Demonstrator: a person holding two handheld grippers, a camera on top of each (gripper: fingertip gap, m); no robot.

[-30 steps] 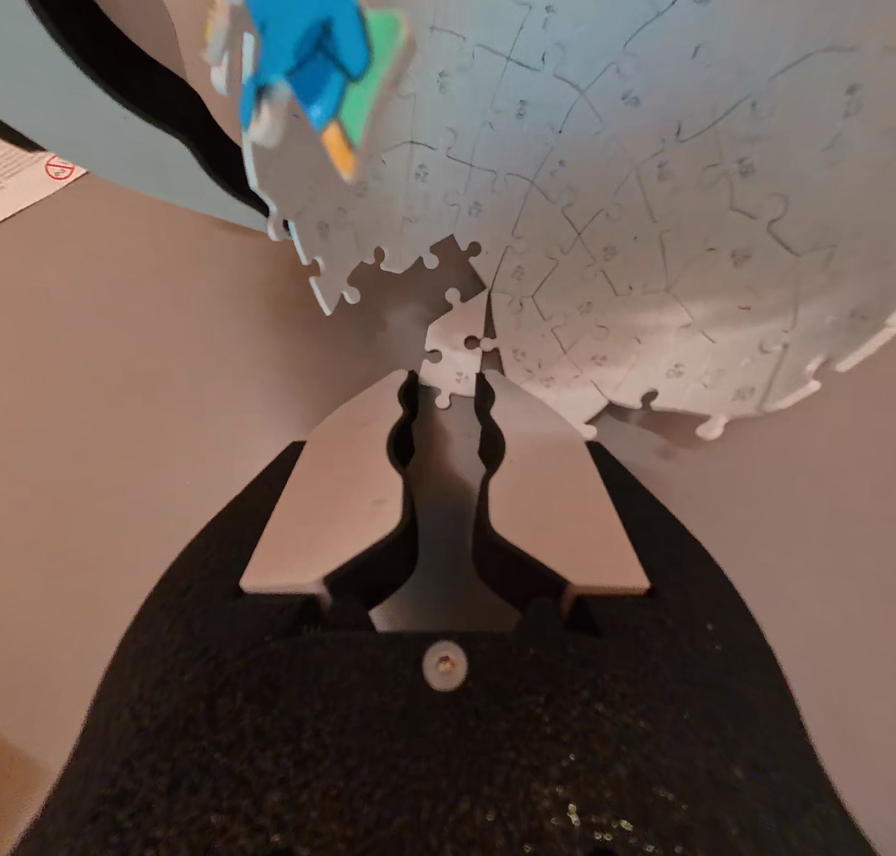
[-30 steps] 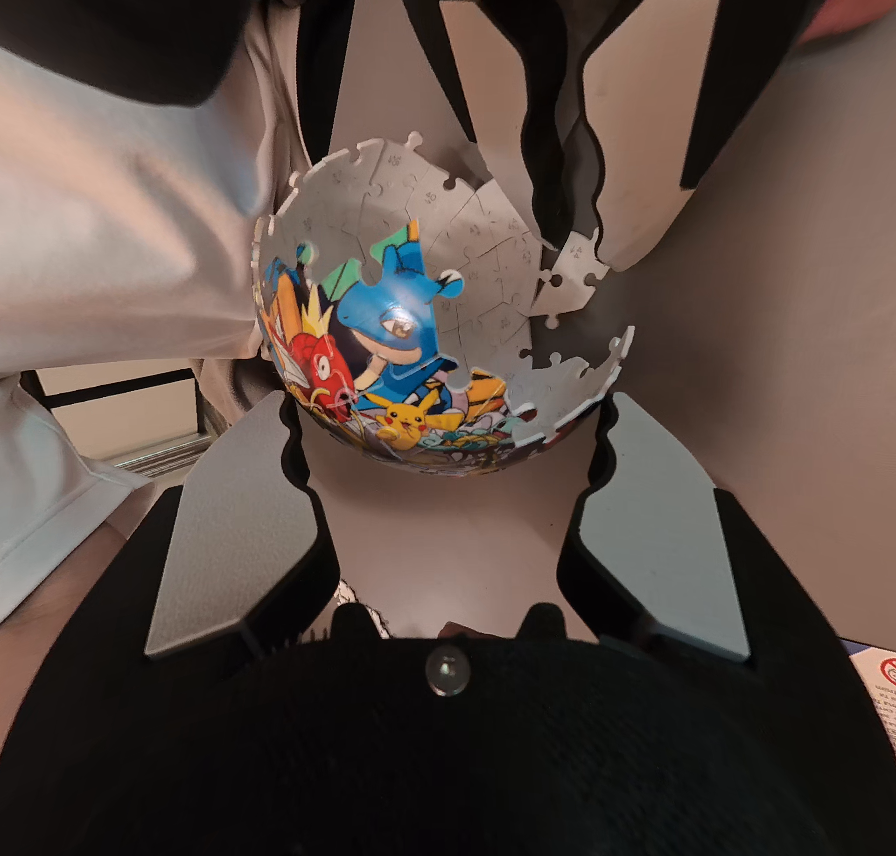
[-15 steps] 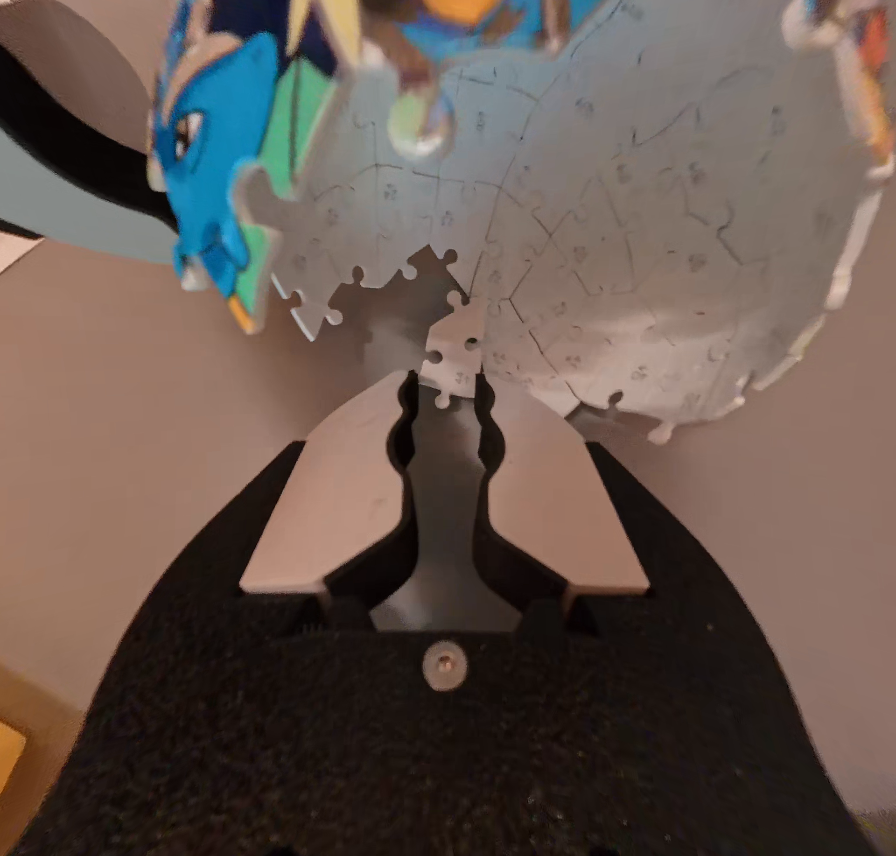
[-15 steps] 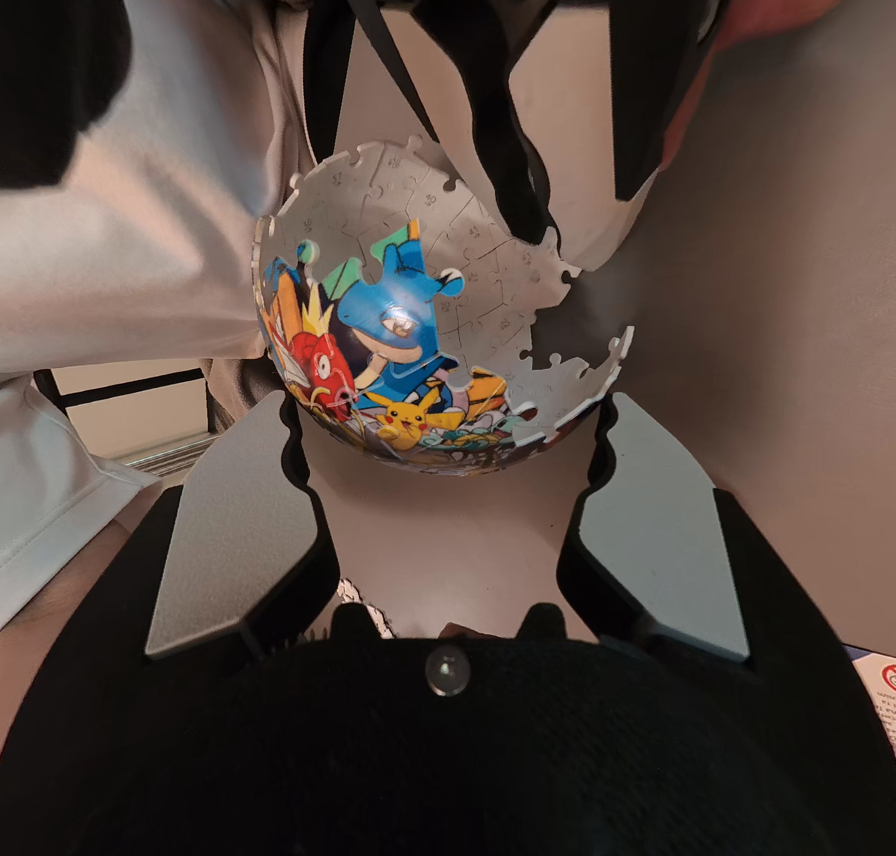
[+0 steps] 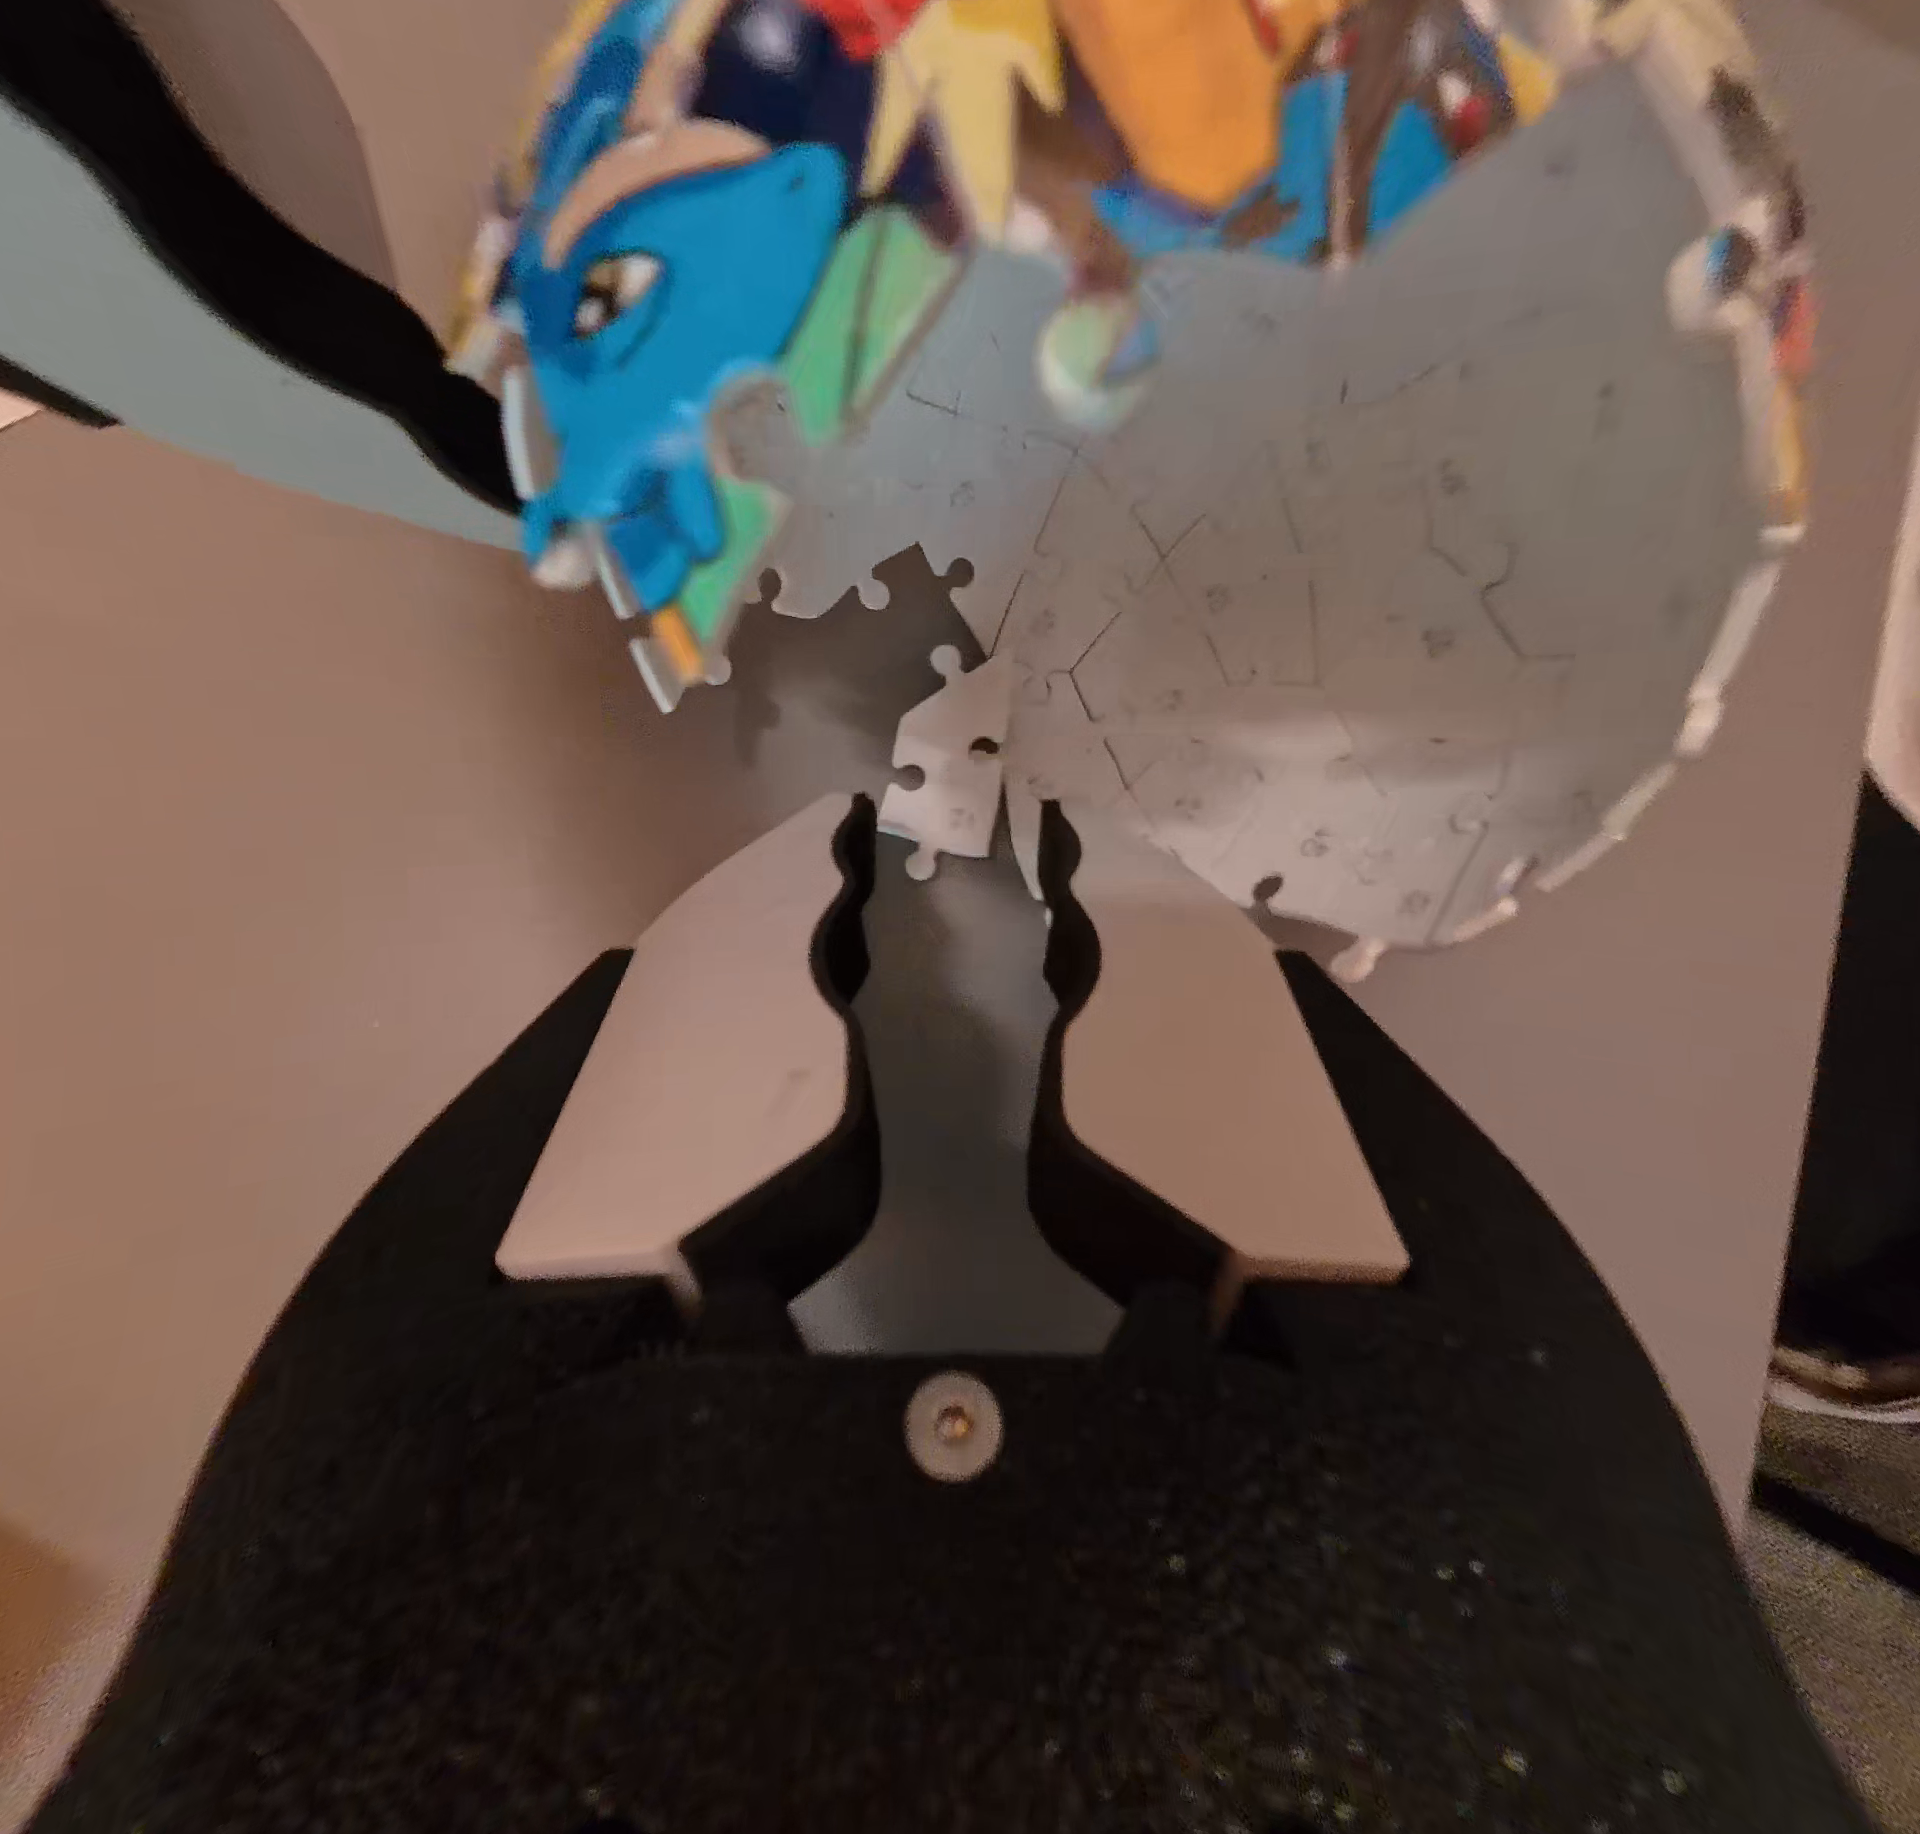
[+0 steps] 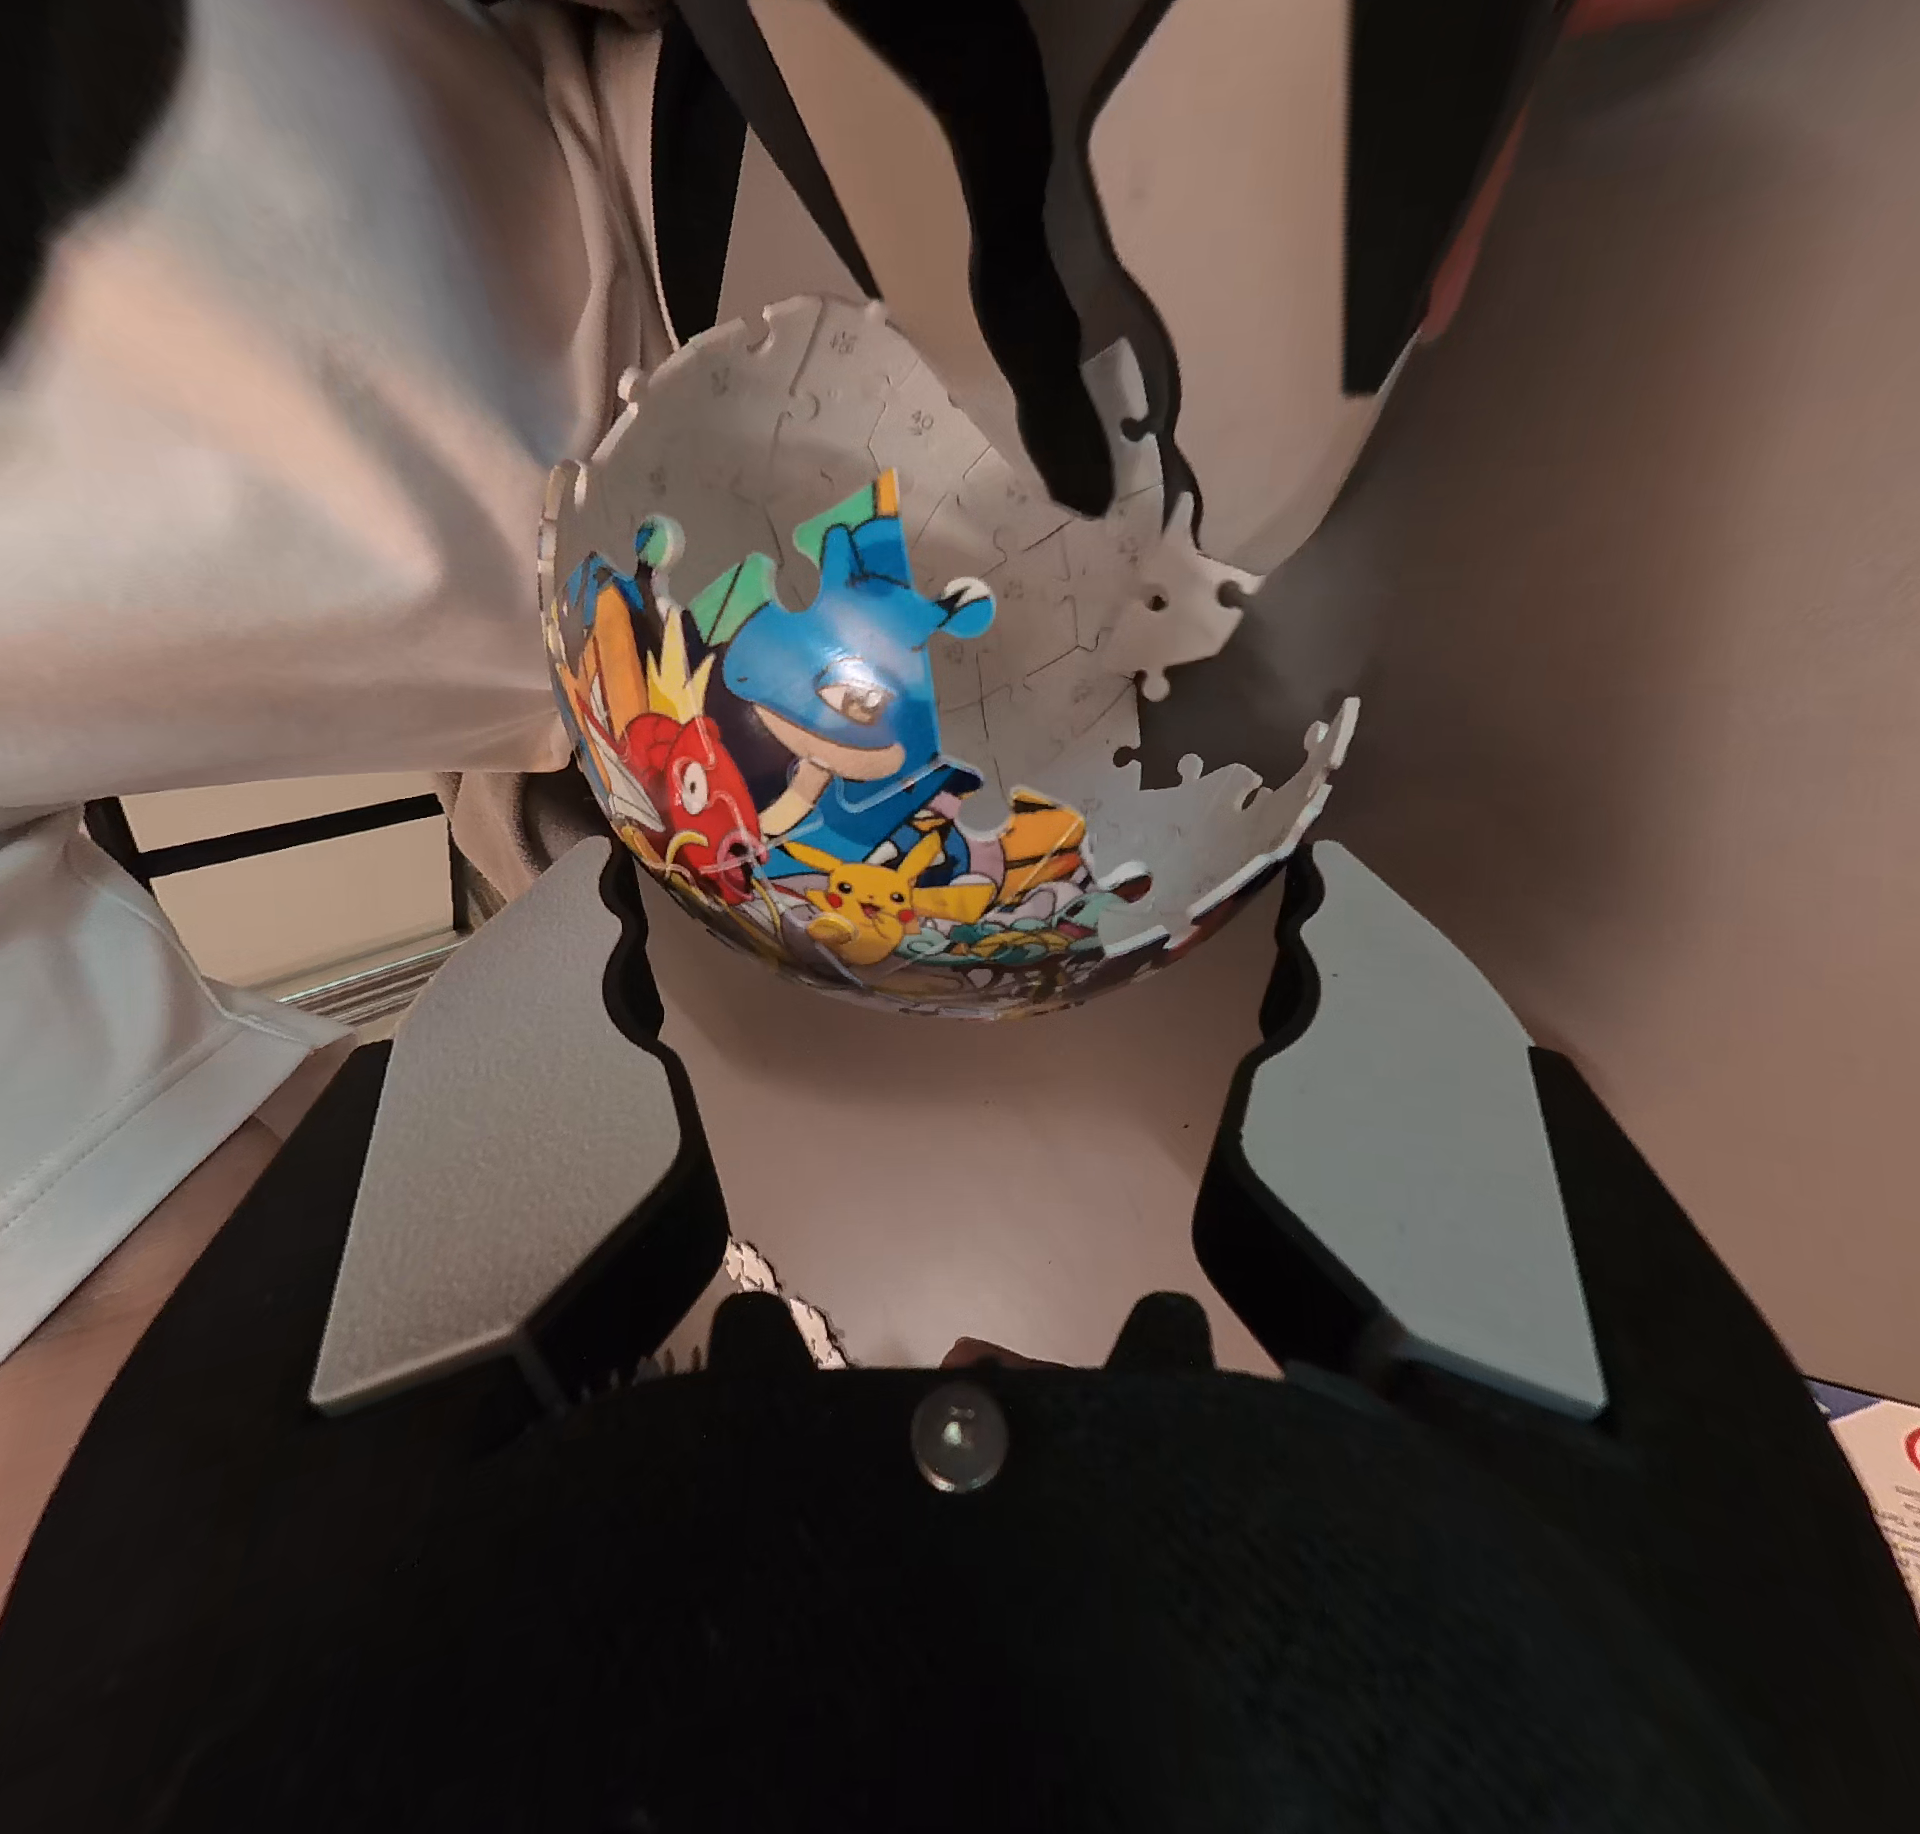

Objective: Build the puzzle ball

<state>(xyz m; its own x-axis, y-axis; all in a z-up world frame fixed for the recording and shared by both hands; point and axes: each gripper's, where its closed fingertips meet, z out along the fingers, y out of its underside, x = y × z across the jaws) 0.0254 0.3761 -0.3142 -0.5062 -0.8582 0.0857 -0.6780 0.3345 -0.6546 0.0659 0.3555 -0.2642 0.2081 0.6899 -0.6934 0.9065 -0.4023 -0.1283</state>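
Left gripper (image 5: pixel 951 828) pinches a white piece (image 5: pixel 948 761) between near-closed jaws, its edge against the notch in the ball's rim. Ball (image 6: pixel 914 704) (half-built shell, printed outside, grey inside) is held between the right gripper's (image 6: pixel 956 911) widely spread fingers, open side up. Tan table (image 5: pixel 260 849) below.

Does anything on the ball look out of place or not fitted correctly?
Yes. One white piece at the edge of the gap in the ball is askew: it sticks out from the curved shell instead of lying flush. The left tongs are at its lower end. The right tongs hold the ball from both sides.
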